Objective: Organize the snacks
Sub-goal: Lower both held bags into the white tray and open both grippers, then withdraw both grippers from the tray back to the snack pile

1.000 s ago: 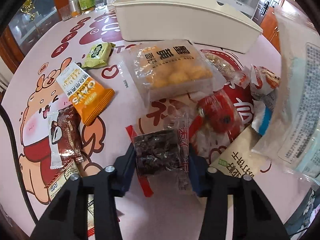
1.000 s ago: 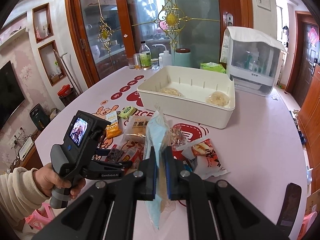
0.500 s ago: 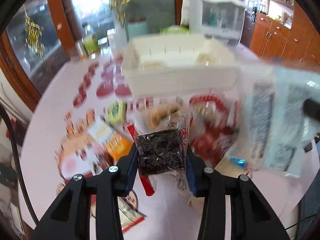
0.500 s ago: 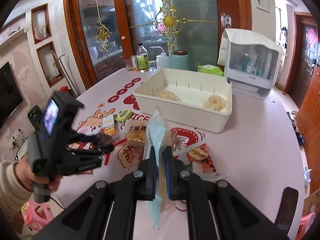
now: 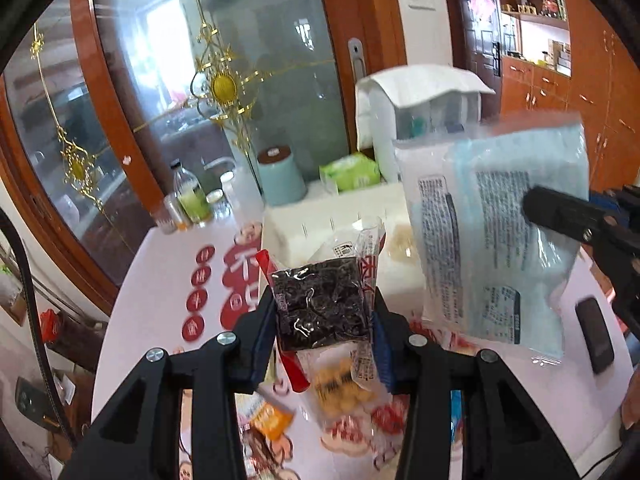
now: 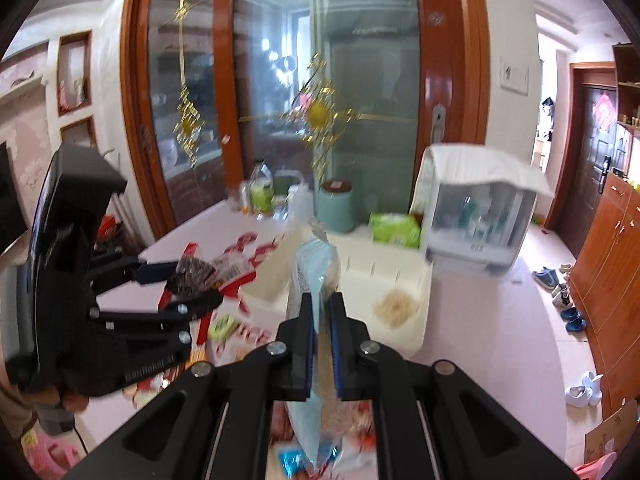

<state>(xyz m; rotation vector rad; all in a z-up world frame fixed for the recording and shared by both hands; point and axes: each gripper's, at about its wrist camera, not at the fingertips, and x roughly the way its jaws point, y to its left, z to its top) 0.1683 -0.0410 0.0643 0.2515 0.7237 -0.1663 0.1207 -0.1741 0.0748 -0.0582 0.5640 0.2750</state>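
Observation:
My left gripper point(image 5: 324, 312) is shut on a clear packet of dark dried snack point(image 5: 320, 308) with red print, held up above the table. The same left gripper point(image 6: 192, 284) shows at the left of the right wrist view, in a person's hand. My right gripper point(image 6: 320, 320) is shut on a flat light-blue and clear packet point(image 6: 316, 264), which fills the right of the left wrist view as the blue packet point(image 5: 500, 232). Behind both stands the white bin point(image 6: 400, 276) with pale snacks inside. Loose snack packets point(image 5: 340, 384) lie on the pink table point(image 5: 160, 280) below.
At the table's far end stand a teal canister point(image 5: 280, 176), bottles and jars point(image 5: 192, 200), a green tissue pack point(image 5: 352, 172) and a white covered rack point(image 6: 480, 216). A dark phone point(image 5: 596, 336) lies on the table at the right. Glass doors stand behind.
Both grippers have risen with their packets, the left one much more. The left view has tipped up from the table's snacks to the bin and doors. The blue packet now hangs nearer the bin.

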